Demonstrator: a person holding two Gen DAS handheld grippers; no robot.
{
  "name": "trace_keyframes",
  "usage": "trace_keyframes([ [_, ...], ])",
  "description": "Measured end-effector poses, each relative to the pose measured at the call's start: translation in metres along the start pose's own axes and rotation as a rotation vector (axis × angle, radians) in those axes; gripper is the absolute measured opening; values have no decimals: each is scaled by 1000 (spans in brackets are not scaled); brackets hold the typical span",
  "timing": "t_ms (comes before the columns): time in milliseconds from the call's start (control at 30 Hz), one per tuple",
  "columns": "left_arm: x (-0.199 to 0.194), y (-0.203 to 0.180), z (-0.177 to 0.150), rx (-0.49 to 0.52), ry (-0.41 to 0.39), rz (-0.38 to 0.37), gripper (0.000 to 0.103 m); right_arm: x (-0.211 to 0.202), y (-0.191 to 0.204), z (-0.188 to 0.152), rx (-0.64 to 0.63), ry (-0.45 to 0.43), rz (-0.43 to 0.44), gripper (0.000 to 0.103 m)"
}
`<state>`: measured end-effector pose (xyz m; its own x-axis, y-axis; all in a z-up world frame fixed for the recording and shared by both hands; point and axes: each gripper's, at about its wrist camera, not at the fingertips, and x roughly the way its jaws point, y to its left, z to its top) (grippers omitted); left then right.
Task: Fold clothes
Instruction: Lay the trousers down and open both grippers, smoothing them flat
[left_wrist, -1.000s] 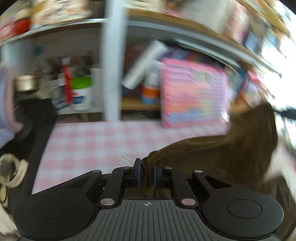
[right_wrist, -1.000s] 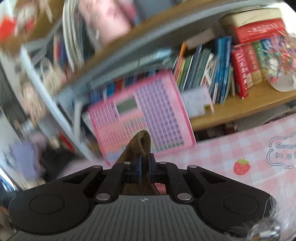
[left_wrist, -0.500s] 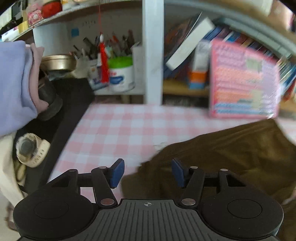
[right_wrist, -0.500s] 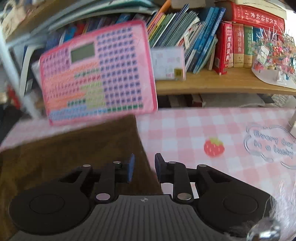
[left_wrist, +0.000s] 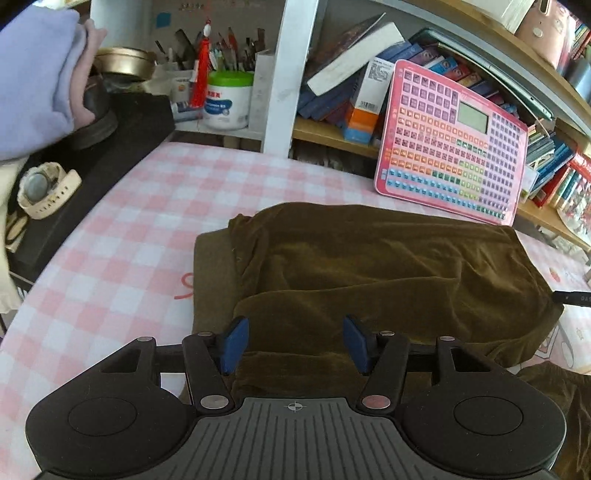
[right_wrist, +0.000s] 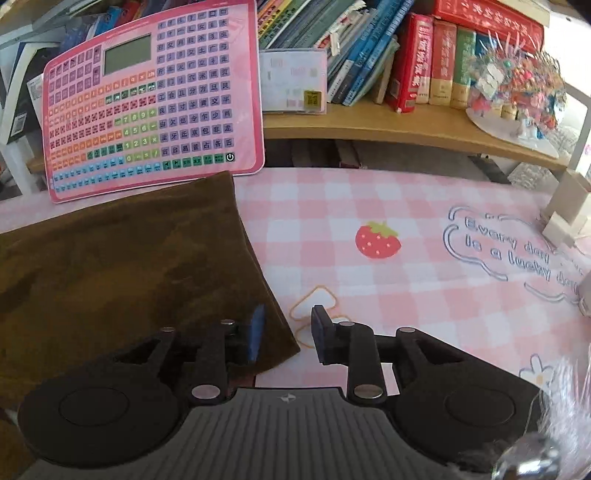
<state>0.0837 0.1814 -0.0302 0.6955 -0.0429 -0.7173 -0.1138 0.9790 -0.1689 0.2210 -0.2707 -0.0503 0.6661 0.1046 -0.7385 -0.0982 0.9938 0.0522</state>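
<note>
Brown velvety garment (left_wrist: 388, 266) is lying folded on the pink checked tablecloth (left_wrist: 122, 236), just ahead of and beneath both sets of jaws.

Left gripper (left_wrist: 295, 341): jaws are standing apart after opening within the last second; blue pads (left_wrist: 232, 343) are hovering over the near fold of the garment, cloth showing between them but not pinched.

Right gripper (right_wrist: 286, 334): jaws are standing slightly apart, also just opened; the left pad is sitting over the garment's near right corner, the right pad over bare tablecloth. Nothing is being gripped.

Pink button tablet (right_wrist: 147, 99) is leaning against the shelf beyond the garment, straight ahead of the jaws. Strawberry print (right_wrist: 376, 240) is showing on the tablecloth ahead and right of the right jaws. Books (right_wrist: 424, 62) are standing on the wooden shelf farther back. Wristwatch (left_wrist: 40, 192) is resting on a black surface far left of the left jaws.
</note>
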Motion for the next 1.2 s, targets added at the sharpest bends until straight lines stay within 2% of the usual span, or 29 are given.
trace_keyframes([
  [67, -8, 1, -1, -7, -22, 0, 57, -7, 2, 1, 6, -12, -1, 25],
  [233, -26, 1, -6, -24, -59, -22, 58, -61, -4, -15, 53, -74, 30, 29],
  [400, -45, 0, -23, -20, -80, -74, 58, -113, 5, -63, 68, -74, 26, 32],
  [600, -68, 8, -51, -5, -91, -87, 58, -162, 33, -135, 119, -18, 11, 33],
  [800, -84, 29, -88, -30, -54, -102, 58, -187, 59, -184, 173, 17, 1, 32],
  [833, -86, 31, -92, -31, -51, -104, 58, -186, 63, -188, 169, 27, -23, 32],
  [1000, -89, 34, -106, -16, -42, -109, 58, -184, 67, -193, 149, 15, -87, 26],
  [1100, -89, 33, -110, -25, -38, -122, 59, -180, 55, -189, 134, 9, -117, 9],
  [1200, -86, 32, -116, -54, -40, -138, 61, -174, 34, -176, 169, 14, -114, 2],
])
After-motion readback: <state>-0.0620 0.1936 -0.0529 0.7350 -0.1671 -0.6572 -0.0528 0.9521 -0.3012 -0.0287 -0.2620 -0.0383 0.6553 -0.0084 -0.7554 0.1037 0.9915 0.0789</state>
